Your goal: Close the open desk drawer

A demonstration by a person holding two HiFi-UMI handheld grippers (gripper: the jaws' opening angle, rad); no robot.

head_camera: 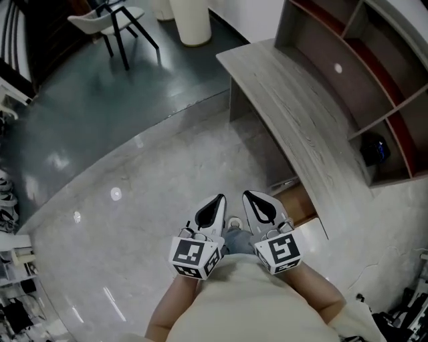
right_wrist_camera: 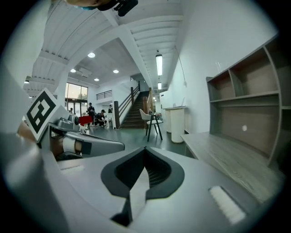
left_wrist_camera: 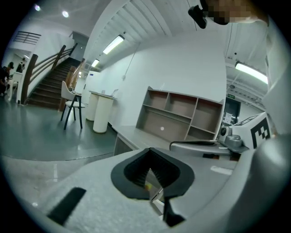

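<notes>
Left gripper (head_camera: 212,212) and right gripper (head_camera: 263,208), jaws together and empty, sit side by side, with the open drawer (head_camera: 301,202) at the right gripper's 3 o'clock under the desk (head_camera: 301,113); recommended: contact its front squarely and push straight in.

White chair (head_camera: 100,21) and white cylindrical bin (head_camera: 190,20) at floor's far edge; shelf unit (head_camera: 321,53) holds a dark object (head_camera: 374,148).

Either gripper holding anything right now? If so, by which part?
Nothing is held. The left gripper and right gripper are both shut and empty, apart from the open drawer.
</notes>
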